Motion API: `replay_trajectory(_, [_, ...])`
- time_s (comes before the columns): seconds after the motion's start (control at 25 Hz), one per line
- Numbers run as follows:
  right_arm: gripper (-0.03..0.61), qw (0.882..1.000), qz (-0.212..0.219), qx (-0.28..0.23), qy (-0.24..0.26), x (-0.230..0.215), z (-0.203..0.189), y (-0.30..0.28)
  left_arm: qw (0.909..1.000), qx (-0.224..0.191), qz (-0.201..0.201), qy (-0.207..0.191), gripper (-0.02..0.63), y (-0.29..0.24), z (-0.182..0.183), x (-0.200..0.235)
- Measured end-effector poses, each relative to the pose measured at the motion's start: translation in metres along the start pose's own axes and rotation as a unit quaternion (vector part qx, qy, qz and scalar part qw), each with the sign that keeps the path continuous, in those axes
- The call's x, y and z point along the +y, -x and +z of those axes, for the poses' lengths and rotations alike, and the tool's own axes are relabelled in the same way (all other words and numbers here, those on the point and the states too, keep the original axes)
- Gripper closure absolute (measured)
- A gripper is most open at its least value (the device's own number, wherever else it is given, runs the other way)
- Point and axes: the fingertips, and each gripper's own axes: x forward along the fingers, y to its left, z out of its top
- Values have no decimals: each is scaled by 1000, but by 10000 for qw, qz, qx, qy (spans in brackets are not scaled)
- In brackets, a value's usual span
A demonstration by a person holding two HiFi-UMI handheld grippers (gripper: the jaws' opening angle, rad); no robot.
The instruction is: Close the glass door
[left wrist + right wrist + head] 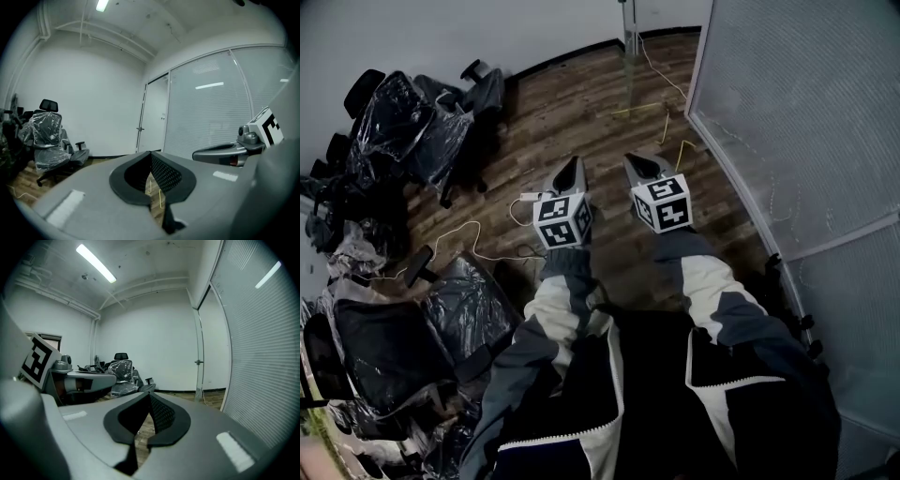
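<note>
The glass door (156,115) stands open at the far end of the room, its metal handle (139,128) on the left edge. In the right gripper view the door (201,357) shows edge-on beside the frosted glass wall (262,348). Its foot (630,39) is at the top of the head view. My left gripper (575,163) and right gripper (631,160) are held side by side over the wood floor, well short of the door. Both point toward it. The left gripper (150,153) is shut with nothing in it, and so is the right gripper (149,395).
Office chairs wrapped in plastic (412,122) crowd the left side, with more (384,347) near my left leg. A white cable (469,239) and yellow floor marks (661,122) lie on the floor. The glass wall (806,122) runs along the right.
</note>
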Motion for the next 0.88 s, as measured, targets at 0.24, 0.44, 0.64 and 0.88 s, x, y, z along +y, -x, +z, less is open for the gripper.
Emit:
replay_trajectory(0.24, [572, 9996, -239, 166, 40, 12, 26, -85, 9997, 26, -195, 149, 615, -46, 14, 85])
replay_trajectory(0.44, [573, 9986, -454, 245, 105, 13, 40, -144, 9980, 96, -537, 324, 615, -82, 11, 130])
replay_trajectory(0.64, [572, 9974, -634, 321, 143, 6, 47, -186, 9972, 53, -670, 336, 615, -114, 13, 165])
replay_trajectory(0.88, [572, 9975, -647, 211, 189, -13, 67, -224, 9979, 1, -592, 248, 615, -150, 24, 190])
